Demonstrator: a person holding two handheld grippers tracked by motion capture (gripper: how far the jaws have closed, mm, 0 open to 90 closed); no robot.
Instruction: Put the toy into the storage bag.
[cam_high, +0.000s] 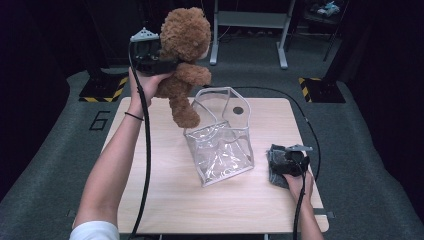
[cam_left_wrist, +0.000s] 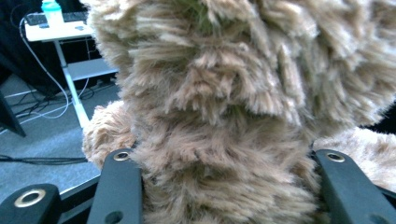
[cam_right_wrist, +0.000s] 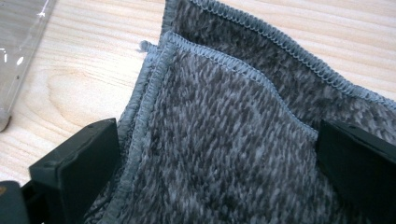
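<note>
While the left gripper (cam_high: 165, 62) hangs high beyond the table's (cam_high: 165, 200) far left corner, its jaws clamp the brown teddy bear (cam_high: 184, 60) around the body — legs dangling just above the clear plastic bag (cam_high: 220, 145) standing below and to its right. The right gripper (cam_high: 287, 162) rests low on the folded grey cloth (cam_right_wrist: 224, 140), jaws spread either side of it — not pinching.

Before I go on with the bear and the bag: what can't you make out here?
- Teddy bear face: turned away in the high view; fur too close in the left gripper view.
- Grey cloth: right gripper and hand cover most of it in the high view.
- Clear bag contents: glare.
</note>
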